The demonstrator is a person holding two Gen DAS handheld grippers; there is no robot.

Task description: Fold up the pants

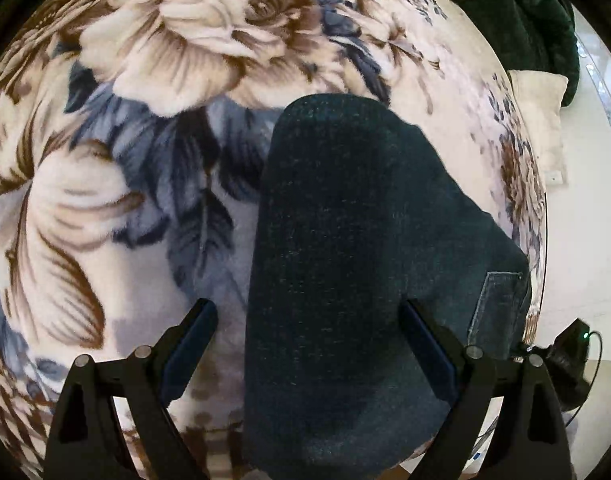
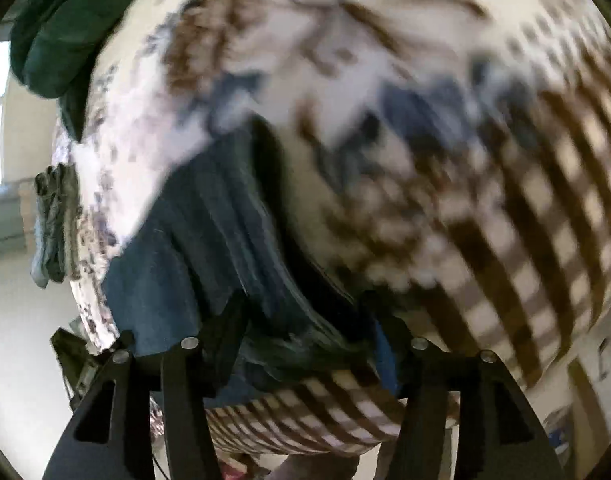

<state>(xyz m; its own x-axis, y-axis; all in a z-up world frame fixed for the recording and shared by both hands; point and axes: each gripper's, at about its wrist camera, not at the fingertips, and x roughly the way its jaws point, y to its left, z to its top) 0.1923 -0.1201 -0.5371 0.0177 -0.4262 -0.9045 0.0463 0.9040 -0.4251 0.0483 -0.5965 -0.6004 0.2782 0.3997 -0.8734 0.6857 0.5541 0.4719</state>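
Note:
Dark blue denim pants (image 1: 357, 264) lie folded in a compact stack on a floral blanket (image 1: 117, 168), with a back pocket showing at the right. My left gripper (image 1: 309, 332) is open and hovers over the near left part of the pants, holding nothing. In the blurred right wrist view the pants (image 2: 209, 240) lie at the left with their layered edge toward me. My right gripper (image 2: 305, 320) is open above that edge, and I see nothing between its fingers.
A dark green blanket (image 1: 521, 12) is bunched at the far end of the bed, with a cream pillow (image 1: 545, 120) beside it. The bed edge and pale floor (image 1: 577, 240) run along the right. A small pile of folded clothes (image 2: 57, 220) hangs at the bed's left edge.

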